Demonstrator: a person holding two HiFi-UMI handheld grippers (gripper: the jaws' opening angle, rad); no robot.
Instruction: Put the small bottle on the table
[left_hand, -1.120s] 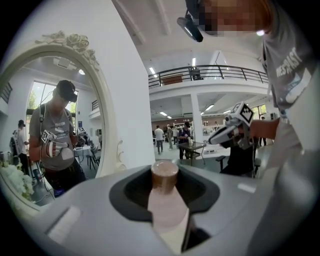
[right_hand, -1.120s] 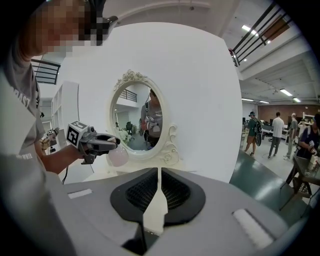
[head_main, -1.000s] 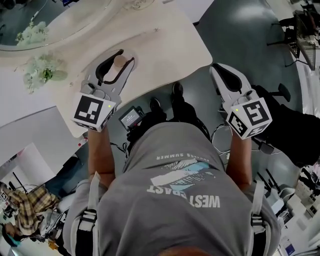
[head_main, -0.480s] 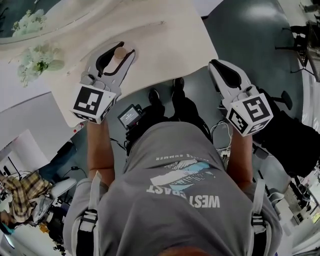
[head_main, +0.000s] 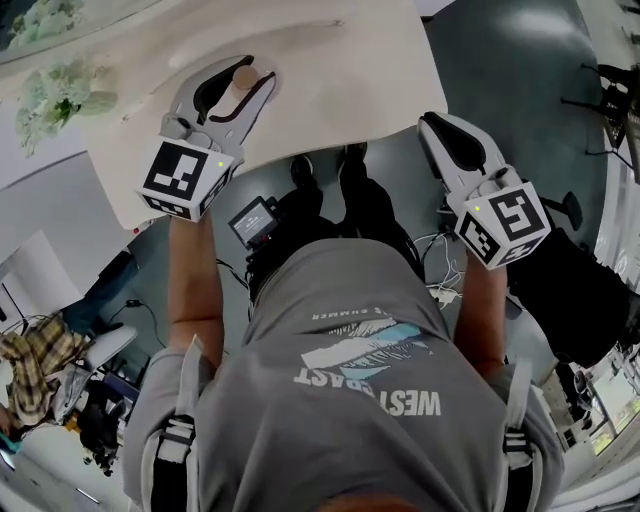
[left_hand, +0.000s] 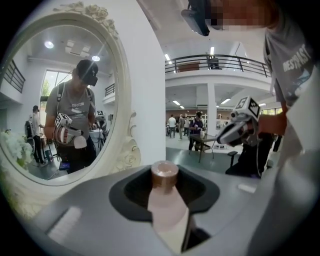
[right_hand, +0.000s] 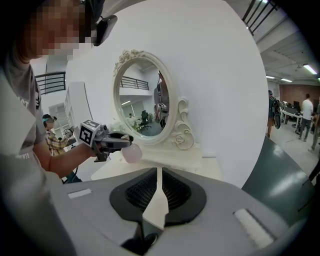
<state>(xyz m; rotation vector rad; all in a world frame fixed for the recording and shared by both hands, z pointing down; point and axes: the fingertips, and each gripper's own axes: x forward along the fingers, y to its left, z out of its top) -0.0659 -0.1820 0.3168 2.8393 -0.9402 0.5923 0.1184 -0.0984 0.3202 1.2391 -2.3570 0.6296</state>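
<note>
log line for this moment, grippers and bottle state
left gripper: shut on small bottle, over table | right gripper: shut, empty, beside table | small bottle: not yet set down

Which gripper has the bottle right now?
The left gripper: its jaws clamp the small bottle above the table. The right gripper is shut, empty.

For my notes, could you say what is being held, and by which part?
The left gripper holds the small bottle by its body, below the cap; right gripper empty.
</note>
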